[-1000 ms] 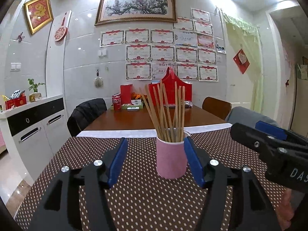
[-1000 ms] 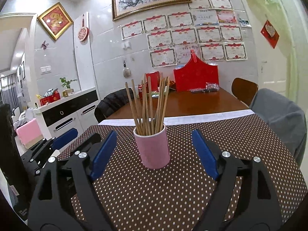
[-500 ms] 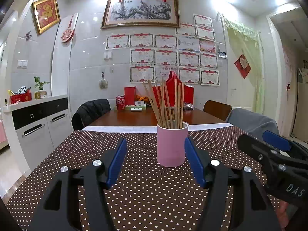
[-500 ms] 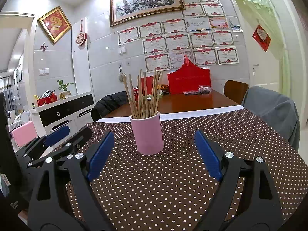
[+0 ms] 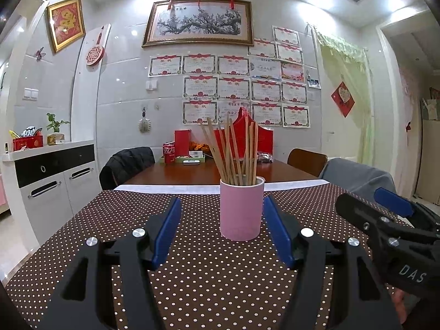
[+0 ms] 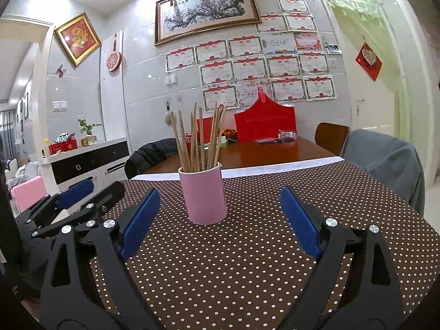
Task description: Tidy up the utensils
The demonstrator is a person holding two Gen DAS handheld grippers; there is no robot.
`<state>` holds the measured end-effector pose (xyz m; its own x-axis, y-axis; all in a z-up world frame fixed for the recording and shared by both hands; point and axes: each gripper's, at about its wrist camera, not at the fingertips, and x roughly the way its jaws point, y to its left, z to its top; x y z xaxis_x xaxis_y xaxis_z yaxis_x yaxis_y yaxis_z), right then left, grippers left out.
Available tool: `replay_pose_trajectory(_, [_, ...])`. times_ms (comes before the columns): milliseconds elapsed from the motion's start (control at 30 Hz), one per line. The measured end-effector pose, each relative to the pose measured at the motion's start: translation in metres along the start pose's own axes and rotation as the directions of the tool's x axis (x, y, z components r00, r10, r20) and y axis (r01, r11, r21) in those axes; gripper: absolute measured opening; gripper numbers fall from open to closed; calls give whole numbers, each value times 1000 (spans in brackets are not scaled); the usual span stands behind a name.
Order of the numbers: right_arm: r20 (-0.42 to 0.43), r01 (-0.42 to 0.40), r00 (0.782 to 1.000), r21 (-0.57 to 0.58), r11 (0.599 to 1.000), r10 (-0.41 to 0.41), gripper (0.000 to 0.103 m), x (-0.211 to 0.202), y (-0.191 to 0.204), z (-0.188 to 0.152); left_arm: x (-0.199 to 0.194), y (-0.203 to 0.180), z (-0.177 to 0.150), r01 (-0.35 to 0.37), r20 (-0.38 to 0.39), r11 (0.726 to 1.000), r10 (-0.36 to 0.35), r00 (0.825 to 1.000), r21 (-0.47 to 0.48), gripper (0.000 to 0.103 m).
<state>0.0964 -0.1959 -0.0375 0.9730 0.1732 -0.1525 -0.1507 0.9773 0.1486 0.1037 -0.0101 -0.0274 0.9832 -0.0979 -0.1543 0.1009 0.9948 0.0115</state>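
Upright, pink cup on dotted tablecloth, holding wooden chopsticks.

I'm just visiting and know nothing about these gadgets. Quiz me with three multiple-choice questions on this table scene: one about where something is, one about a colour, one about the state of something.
1. Where do the chopsticks stand?
A. flat on the cloth
B. upright in the cup
C. in a drawer

2. What colour is the cup?
A. pink
B. green
C. black

3. How does the left gripper stand toward the cup?
A. clamped on it
B. holding one chopstick
C. open, its blue pads clear of the cup

Answers:
1 B: the sticks fan out of the cup's mouth.
2 A: its wall is plain pink against the dotted brown tablecloth.
3 C: dotted cloth shows between each pad and the cup. The right gripper has just been opening wider and holds nothing either.
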Motion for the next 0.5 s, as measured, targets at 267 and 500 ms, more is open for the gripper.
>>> replay_pose_trajectory(267, [-2,10,1000,-26,1000,-10,89,0,7,0,1,4,1,-10,-7,1000,10,1000,-15,62])
replay_pose_trajectory(500, [-2,9,1000,-20,1000,-9,89,-2,6,-1,1,5,1,-16,-13,1000,16,1000,-13,62])
